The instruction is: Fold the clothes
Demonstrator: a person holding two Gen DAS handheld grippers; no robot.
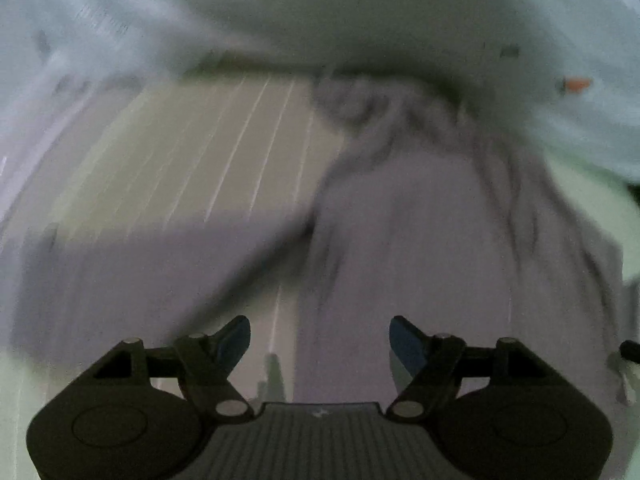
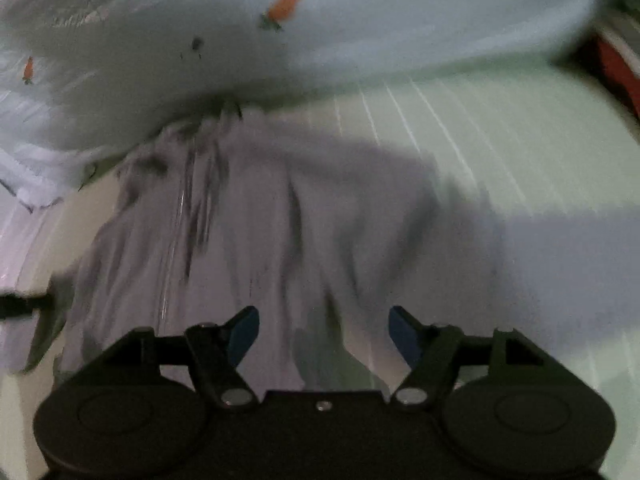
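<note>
Left tool (image 1: 320,340): its two blue-padded fingers are spread wide apart, and nothing is gripped between them; only cloth and striped surface are seen through the gap, well below.
Right tool (image 2: 324,332): its blue pads are likewise held wide apart, with nothing clamped; the garment is seen beyond the gap, not touched by either pad as far as can be told.
Grey garment (image 1: 420,220): a pale grey-lilac piece of clothing is laid out on the striped surface. It is bunched into dark creases at its far end and spread flatter towards the cameras. In the right wrist view (image 2: 280,220) it fills the middle of the picture, just ahead of the tool.
Striped surface (image 1: 224,152): a light cover with thin white lines is seen under the garment; whether it is a bed or a worktop cannot be told. In the right wrist view (image 2: 480,128) it lies bare to the right of the garment.
Light blue cloth (image 2: 360,28): a pale fabric printed with small orange carrot shapes is heaped beyond the garment's far end; it meets the creased end.
Carrot print (image 2: 286,2): one orange motif is clearly made out.
Picture quality: both views are heavily smeared, so fine detail is lost.
</note>
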